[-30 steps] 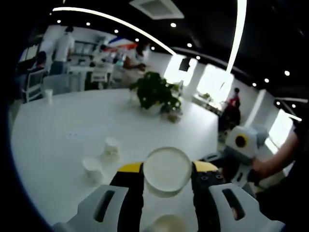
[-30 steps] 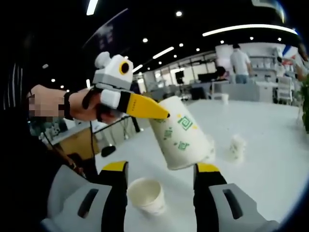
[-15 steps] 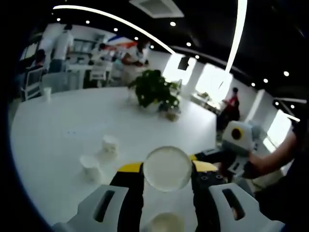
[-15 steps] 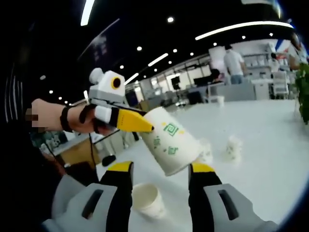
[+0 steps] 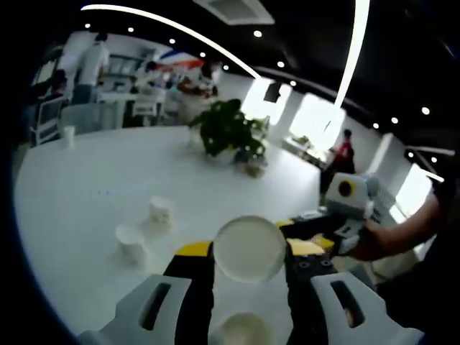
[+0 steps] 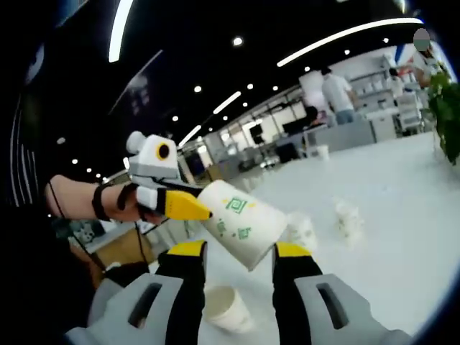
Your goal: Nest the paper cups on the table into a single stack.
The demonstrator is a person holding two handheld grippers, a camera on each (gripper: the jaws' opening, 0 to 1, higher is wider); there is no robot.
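Paper cup (image 6: 241, 224), green print, held in air by left hand-held gripper (image 6: 205, 210), jaws closed on sides near rim, base toward right hand-held gripper (image 6: 237, 259). Right jaws apart, empty, flanking cup base w/o clear contact. Thin, light, crushes easy: grip gently, mid-wall. Count: 4 cups total; 1 held, 1 upright on desk (image 5: 79, 194) below (image 6: 224, 309), 2 further off (image 5: 131, 241) (image 5: 160, 213).

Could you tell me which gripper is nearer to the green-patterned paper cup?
The left. The left gripper is shut on the green-patterned paper cup, holding it in the air; the right gripper has its jaws just below the cup, either side, not gripping it.
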